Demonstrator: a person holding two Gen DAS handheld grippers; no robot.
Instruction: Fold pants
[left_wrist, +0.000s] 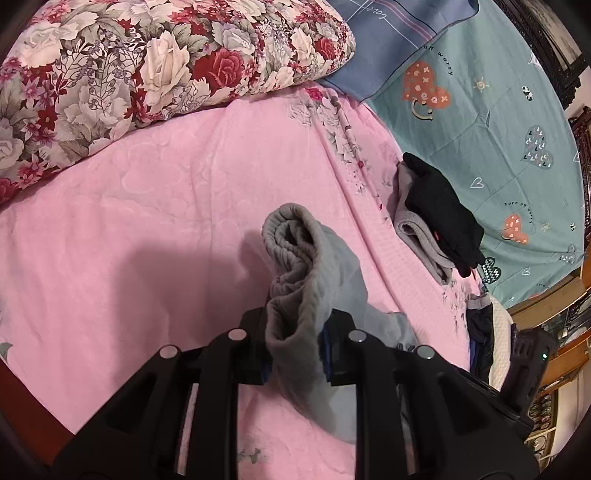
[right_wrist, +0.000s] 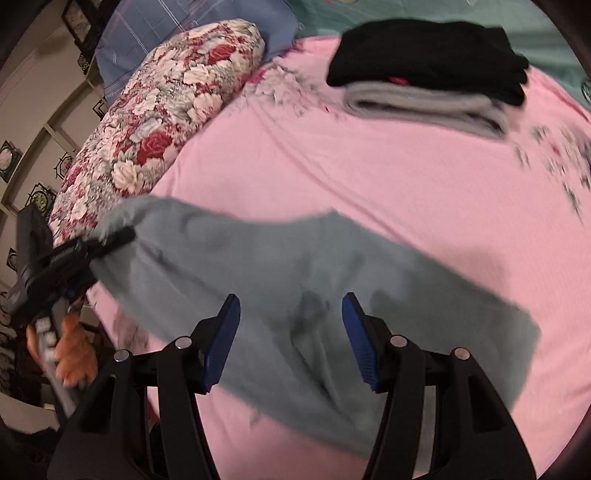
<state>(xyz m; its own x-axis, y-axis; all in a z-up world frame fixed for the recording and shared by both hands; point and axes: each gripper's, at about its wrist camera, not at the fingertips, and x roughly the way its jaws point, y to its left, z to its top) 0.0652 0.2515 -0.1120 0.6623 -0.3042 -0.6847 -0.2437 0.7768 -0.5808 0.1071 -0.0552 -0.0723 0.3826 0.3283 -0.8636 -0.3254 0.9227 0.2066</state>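
Observation:
Grey pants (left_wrist: 295, 251) lie on the pink bedspread (left_wrist: 147, 221), and my left gripper (left_wrist: 295, 332) is shut on their ribbed waistband, holding it bunched above the bed. In the right wrist view the pants (right_wrist: 295, 273) stretch across the bed from the left gripper (right_wrist: 110, 240) at the left edge toward the right. My right gripper (right_wrist: 290, 306) hovers over their middle, its blue pads (right_wrist: 221, 343) apart and pressing on nothing. A hand (right_wrist: 74, 354) holds the left gripper's handle.
A rolled floral quilt (left_wrist: 147, 66) lies along the far side of the bed. A folded stack of black and grey clothes (right_wrist: 428, 74) sits near the teal sheet (left_wrist: 498, 129). More clothes (left_wrist: 487, 339) are heaped at the bed's right edge.

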